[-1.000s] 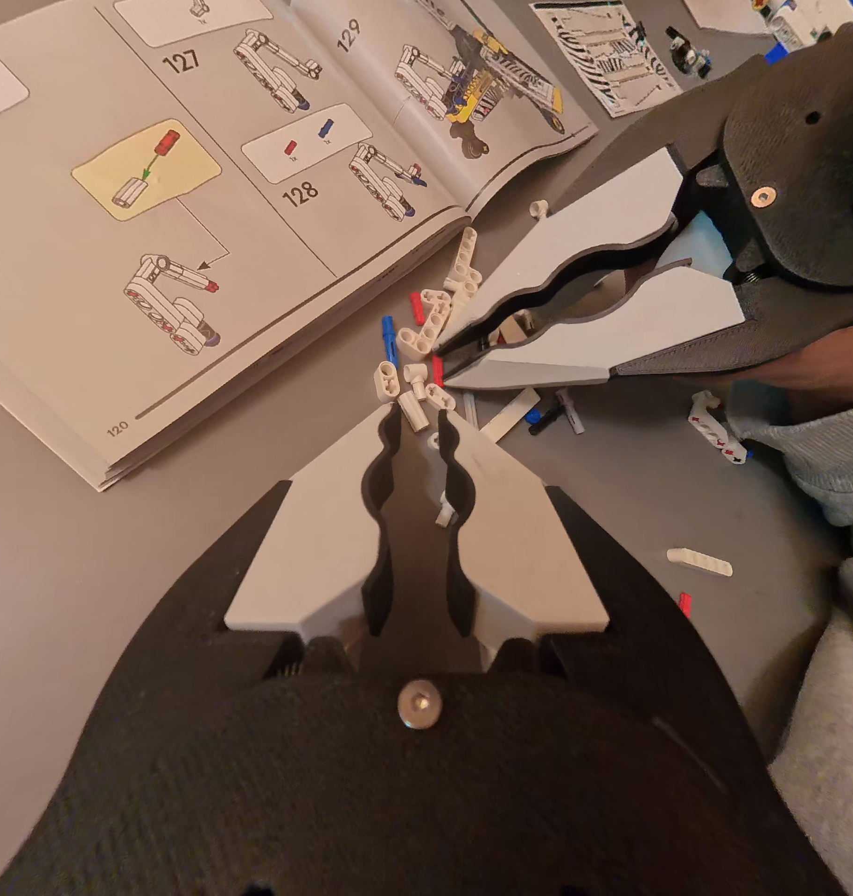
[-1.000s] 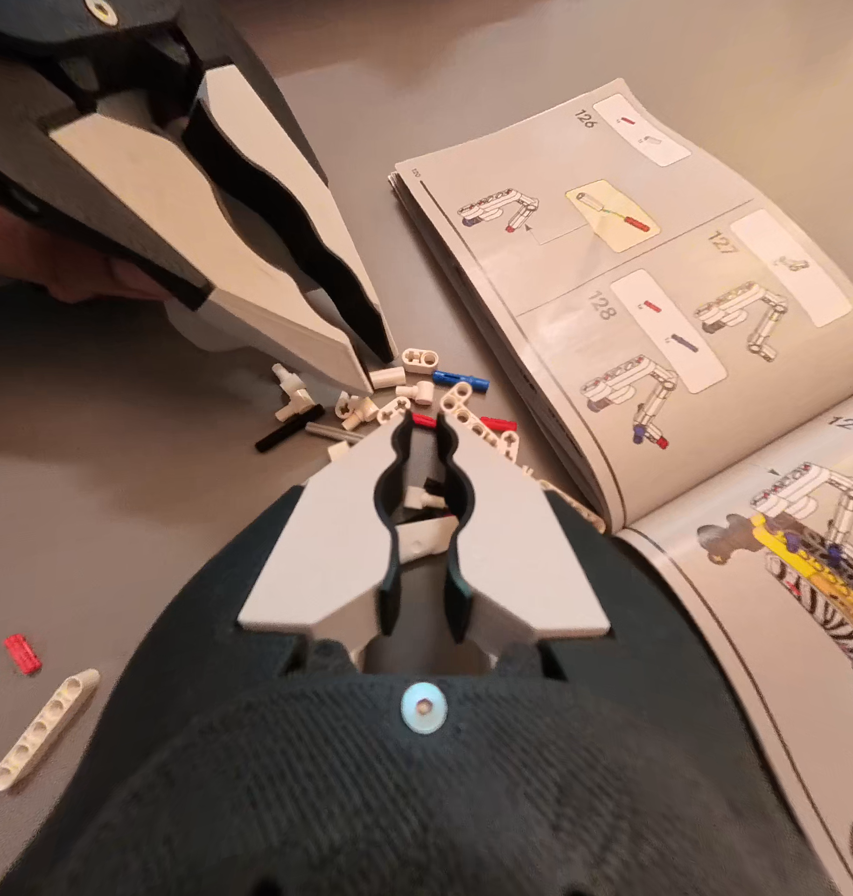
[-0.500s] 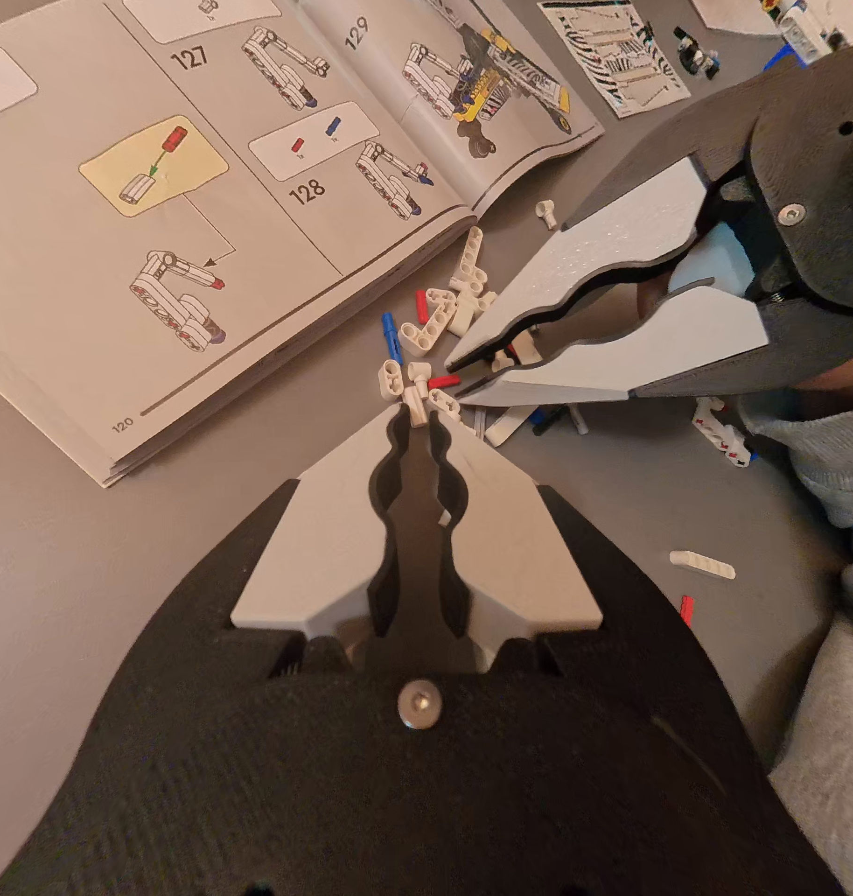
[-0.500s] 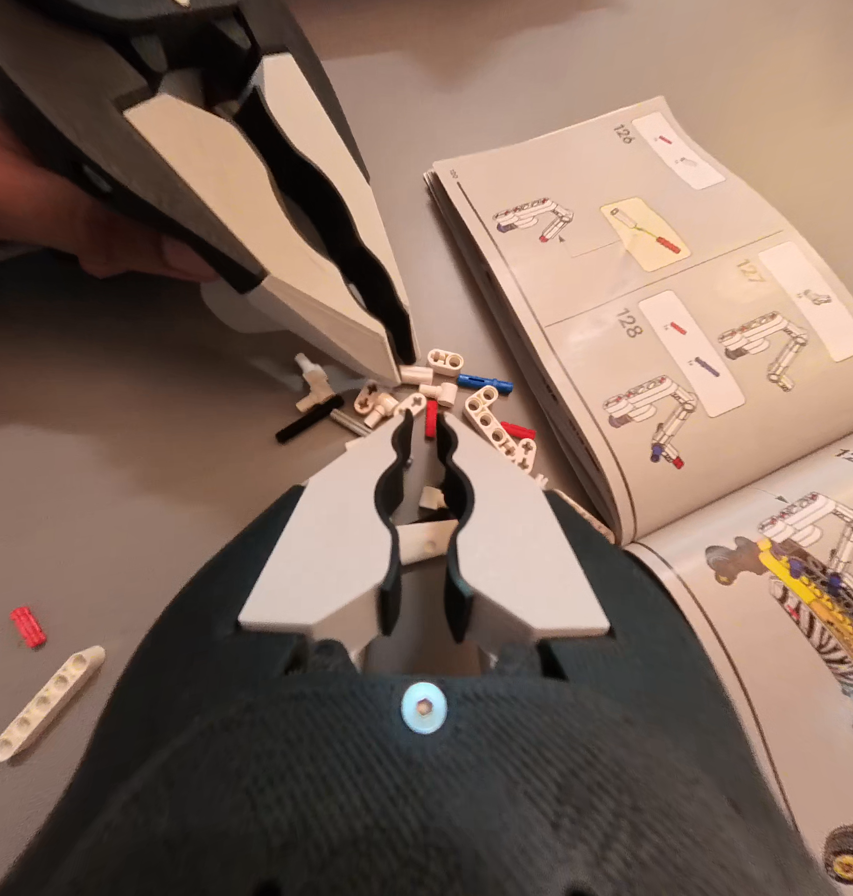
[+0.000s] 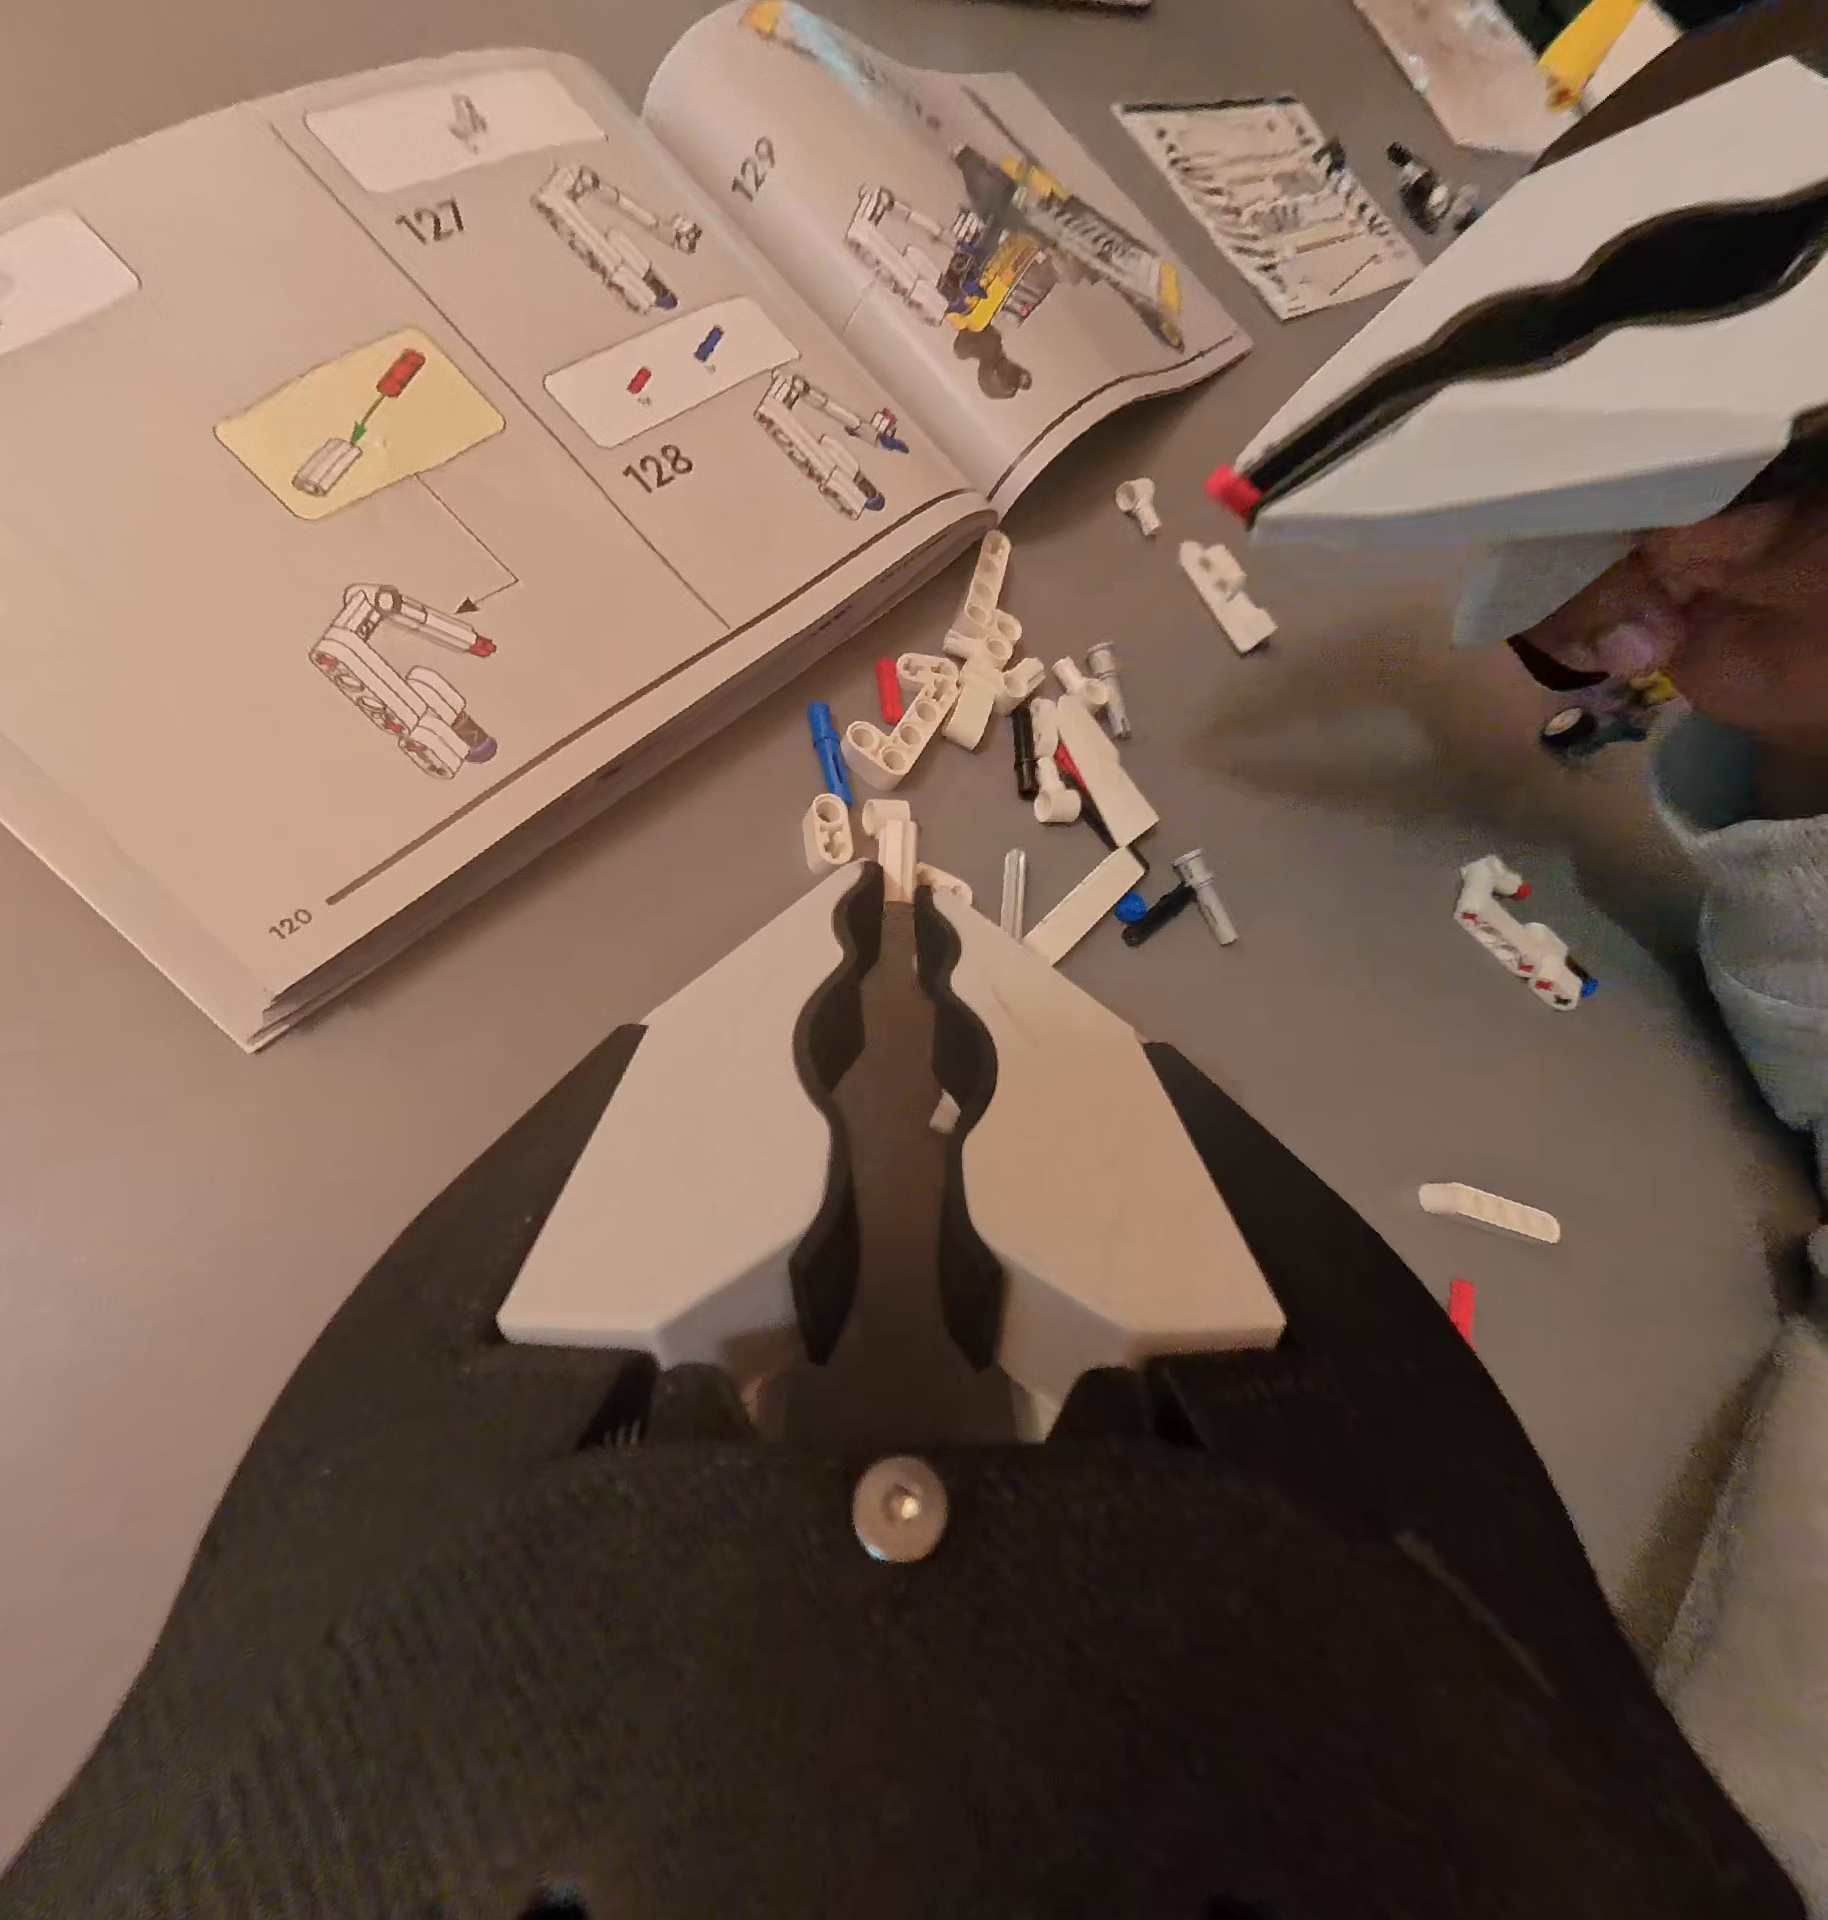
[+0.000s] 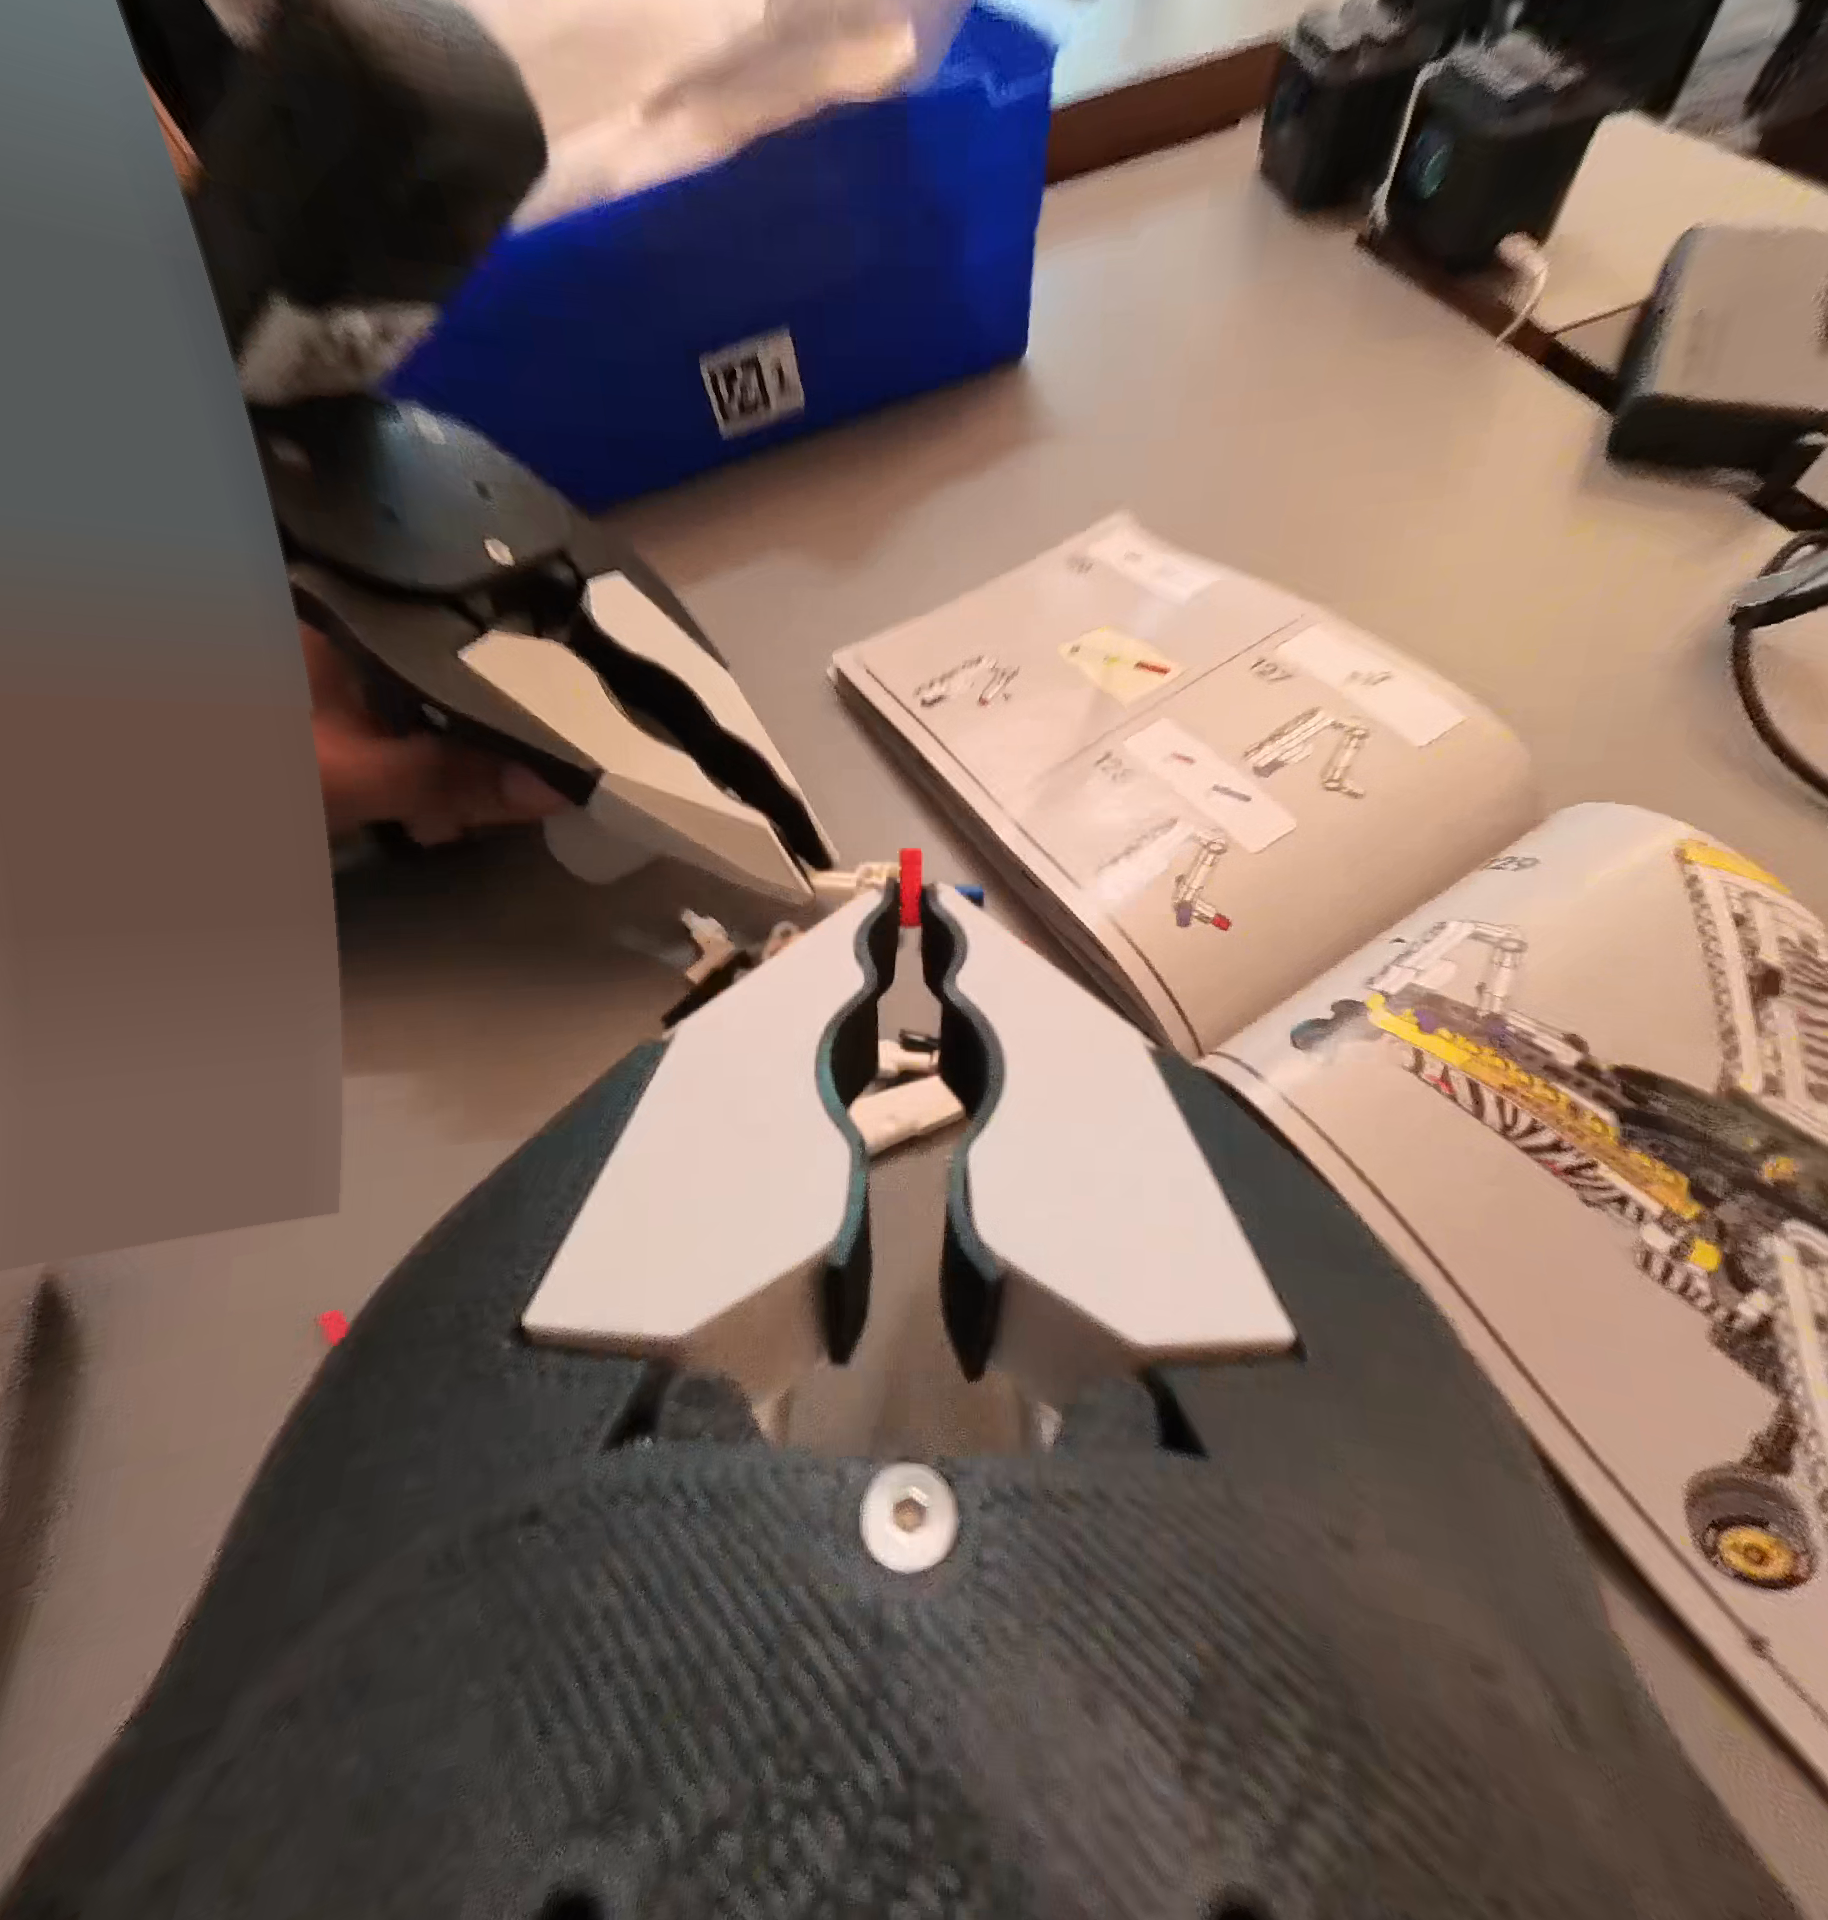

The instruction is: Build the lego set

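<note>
Red pin (image 6: 910,886) pinched in my right gripper (image 6: 911,902), lifted clear.
My left gripper (image 5: 894,883) nips a white connector (image 5: 894,844) beside the instruction booklet (image 5: 536,436) edge.

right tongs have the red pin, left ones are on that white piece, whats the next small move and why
Probably lift the white connector clear of the pile, then bring the red pin toward its open end. The right tongs are shut on the pin, raised off the table. The left tongs look closed on the connector, down among loose parts. The open manual shows a red pin entering a white sleeve.
</note>
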Demonstrator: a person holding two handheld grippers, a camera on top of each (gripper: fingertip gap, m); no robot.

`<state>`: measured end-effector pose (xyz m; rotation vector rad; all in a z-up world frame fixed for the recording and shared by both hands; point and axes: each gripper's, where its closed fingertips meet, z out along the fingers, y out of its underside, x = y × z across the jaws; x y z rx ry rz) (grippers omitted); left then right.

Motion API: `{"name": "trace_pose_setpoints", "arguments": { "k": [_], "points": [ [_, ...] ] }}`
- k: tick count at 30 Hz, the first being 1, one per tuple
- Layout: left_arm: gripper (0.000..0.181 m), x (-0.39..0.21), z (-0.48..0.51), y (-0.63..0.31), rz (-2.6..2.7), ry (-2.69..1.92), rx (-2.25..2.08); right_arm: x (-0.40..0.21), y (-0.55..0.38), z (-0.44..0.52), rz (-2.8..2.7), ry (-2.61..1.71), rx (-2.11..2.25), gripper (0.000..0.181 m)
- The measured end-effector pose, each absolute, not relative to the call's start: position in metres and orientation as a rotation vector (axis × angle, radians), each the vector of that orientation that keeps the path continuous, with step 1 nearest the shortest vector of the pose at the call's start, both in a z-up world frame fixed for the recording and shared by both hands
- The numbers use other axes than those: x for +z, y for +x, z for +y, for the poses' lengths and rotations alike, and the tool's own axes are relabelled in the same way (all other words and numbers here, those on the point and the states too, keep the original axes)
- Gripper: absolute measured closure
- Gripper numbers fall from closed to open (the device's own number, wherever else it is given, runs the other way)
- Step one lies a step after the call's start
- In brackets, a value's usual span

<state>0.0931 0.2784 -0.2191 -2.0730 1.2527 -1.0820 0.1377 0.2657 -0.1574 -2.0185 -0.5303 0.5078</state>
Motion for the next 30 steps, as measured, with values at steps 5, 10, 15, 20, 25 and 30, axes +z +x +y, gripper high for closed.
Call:
{"name": "trace_pose_setpoints", "arguments": {
  "k": [5, 10, 15, 20, 25, 30],
  "points": [
    [0.178, -0.185, 0.252, 0.1, 1.331, -1.808, -1.358, -0.14, 0.141, 0.245, -0.562, -1.975, 0.485, 0.179],
    [0.178, -0.182, 0.186, 0.094, 1.775, -1.507, -1.48, -0.16, 0.114, 0.198, -0.889, -1.967, 0.48, 0.179],
    [0.178, -0.2, 0.159, 0.086, 2.029, -1.416, -1.373, -0.197, 0.102, 0.153, -1.011, -2.008, 0.523, 0.179],
    [0.179, -0.229, 0.151, 0.084, 2.211, -1.495, -1.193, -0.215, 0.103, 0.144, -1.067, -2.031, 0.401, 0.179],
    [0.179, -0.231, 0.148, 0.083, 2.239, -1.502, -1.196, -0.225, 0.097, 0.144, -1.093, -2.056, 0.409, 0.179],
    [0.178, -0.231, 0.148, 0.084, 2.237, -1.508, -1.201, -0.231, 0.092, 0.144, -1.098, -2.089, 0.429, 0.179]
  ]
}}
